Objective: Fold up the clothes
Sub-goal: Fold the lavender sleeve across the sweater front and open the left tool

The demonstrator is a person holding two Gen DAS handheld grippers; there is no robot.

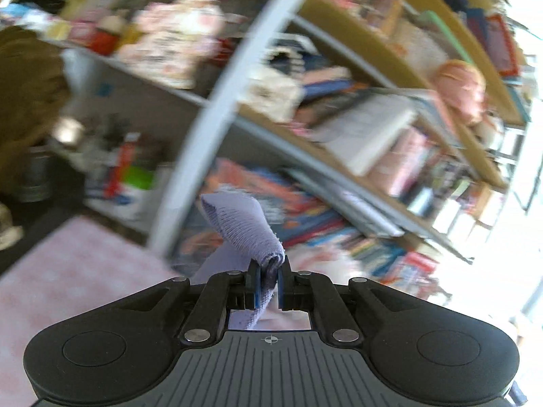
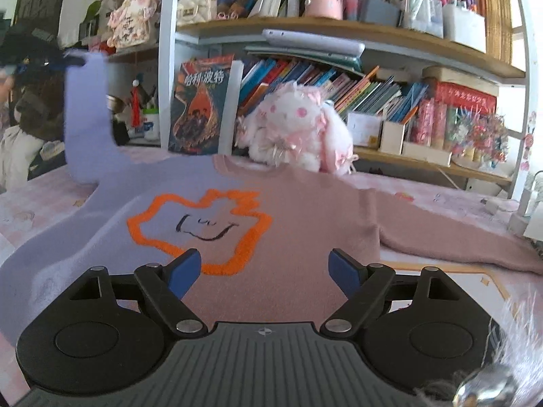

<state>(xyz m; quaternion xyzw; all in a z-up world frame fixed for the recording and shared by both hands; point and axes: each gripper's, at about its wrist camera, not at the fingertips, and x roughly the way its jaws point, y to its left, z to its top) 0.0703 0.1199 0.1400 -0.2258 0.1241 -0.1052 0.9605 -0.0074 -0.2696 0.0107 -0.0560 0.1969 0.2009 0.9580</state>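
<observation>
- The sweater [image 2: 258,224] is lying flat on the desk [image 2: 441,271], which is wearing a pink checked cover. It is lilac on one half and dusty pink on the other, with an orange outline and a little drawn smile in the middle.
- The left claw [image 1: 268,279] is pinching the lilac sleeve cuff [image 1: 244,227] tight between its blue pads. In the right wrist view this sleeve [image 2: 86,115] is standing up tall at 10 o'clock, lifted off the desk.
- The right claw [image 2: 264,269] is staying wide open with nothing between its blue pads. It is hovering over the sweater's bottom part, at 6 o'clock from the orange outline.
- The pink sleeve [image 2: 458,240] is stretching out flat toward 3 o'clock, and bare desk is showing in front of it and behind it.
- The sweater's neck edge is sitting at 12 o'clock, just beside a fluffy white and pink toy bunny [image 2: 295,129]. A bookshelf [image 2: 339,34] full of books is standing close behind, so there is little room that way.
- The left wrist view is tilting and blurring, so the shelf things there are hard to make out.
- The sweater's bottom edge is hiding behind the right claw's black body. Something fuzzy at 5 o'clock is cut off by the picture edge.
</observation>
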